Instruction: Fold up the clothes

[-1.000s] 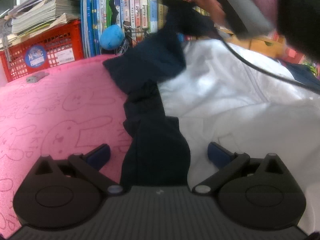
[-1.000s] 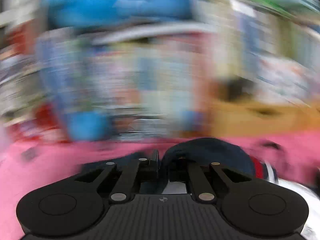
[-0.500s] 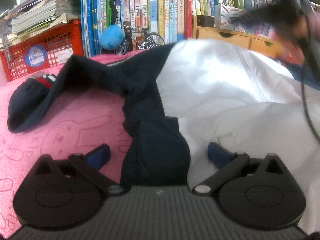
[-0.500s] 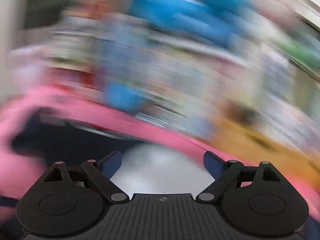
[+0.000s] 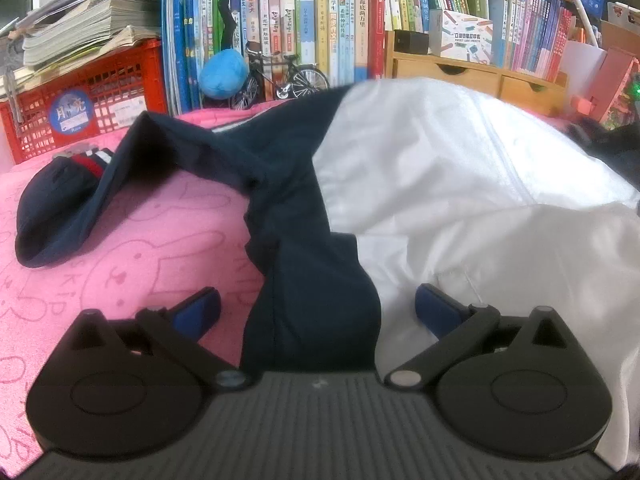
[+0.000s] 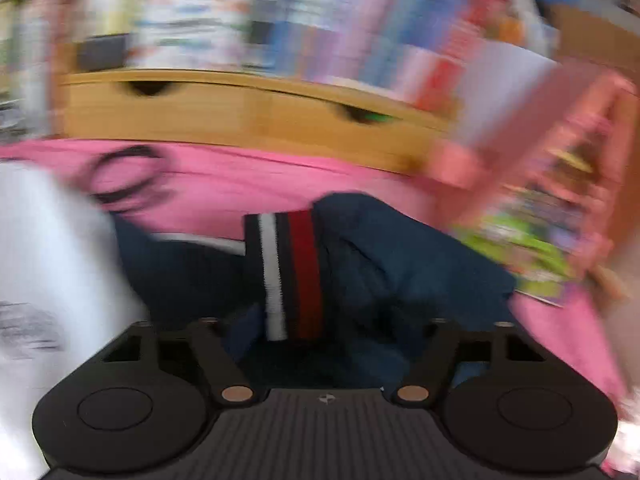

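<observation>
My left gripper (image 5: 316, 308): jaws wide apart, nothing gripped; navy sleeve (image 5: 312, 304) of jacket (image 5: 460, 184) lies between them, pads clear of cloth. My right gripper (image 6: 320, 332): jaws closing, part open; striped cuff (image 6: 292, 276) between them, contact not discernible through blur. Jacket spread on pink towel (image 5: 140, 256). Beyond jacket: bookshelf (image 5: 320, 20), red crate (image 5: 88, 96), wooden drawers (image 6: 240, 112).

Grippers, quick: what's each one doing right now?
Left gripper: open, navy sleeve lying between its jaws, ungripped.
Right gripper: closing over the striped cuff, not yet clamped.
</observation>
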The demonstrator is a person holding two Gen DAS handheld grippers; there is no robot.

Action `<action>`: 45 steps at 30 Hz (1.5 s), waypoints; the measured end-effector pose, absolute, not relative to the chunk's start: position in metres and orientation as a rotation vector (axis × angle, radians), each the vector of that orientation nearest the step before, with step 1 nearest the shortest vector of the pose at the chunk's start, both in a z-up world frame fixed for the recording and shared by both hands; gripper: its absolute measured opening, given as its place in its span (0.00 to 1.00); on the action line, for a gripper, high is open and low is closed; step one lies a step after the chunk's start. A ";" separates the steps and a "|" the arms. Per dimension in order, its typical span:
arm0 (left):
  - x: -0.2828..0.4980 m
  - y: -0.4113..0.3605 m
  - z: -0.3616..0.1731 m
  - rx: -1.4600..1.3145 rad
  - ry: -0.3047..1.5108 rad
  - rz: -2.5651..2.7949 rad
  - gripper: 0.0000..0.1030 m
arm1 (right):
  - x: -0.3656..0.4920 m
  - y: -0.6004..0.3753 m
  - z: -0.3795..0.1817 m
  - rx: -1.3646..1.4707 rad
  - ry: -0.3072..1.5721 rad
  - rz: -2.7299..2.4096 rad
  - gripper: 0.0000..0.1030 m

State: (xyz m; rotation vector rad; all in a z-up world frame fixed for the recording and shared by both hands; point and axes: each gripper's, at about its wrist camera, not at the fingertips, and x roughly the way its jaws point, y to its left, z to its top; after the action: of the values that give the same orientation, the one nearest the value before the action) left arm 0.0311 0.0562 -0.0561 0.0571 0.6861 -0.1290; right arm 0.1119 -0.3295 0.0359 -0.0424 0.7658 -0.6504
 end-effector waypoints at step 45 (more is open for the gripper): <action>0.188 0.010 0.013 -0.087 0.456 -0.301 1.00 | 0.111 -0.104 0.024 -0.158 0.718 0.133 0.06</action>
State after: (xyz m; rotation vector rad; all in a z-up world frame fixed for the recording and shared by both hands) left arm 0.1877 0.0101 0.0127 -0.0870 0.4565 -0.3010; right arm 0.1107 -0.1037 0.0237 -0.1582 0.7182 0.1331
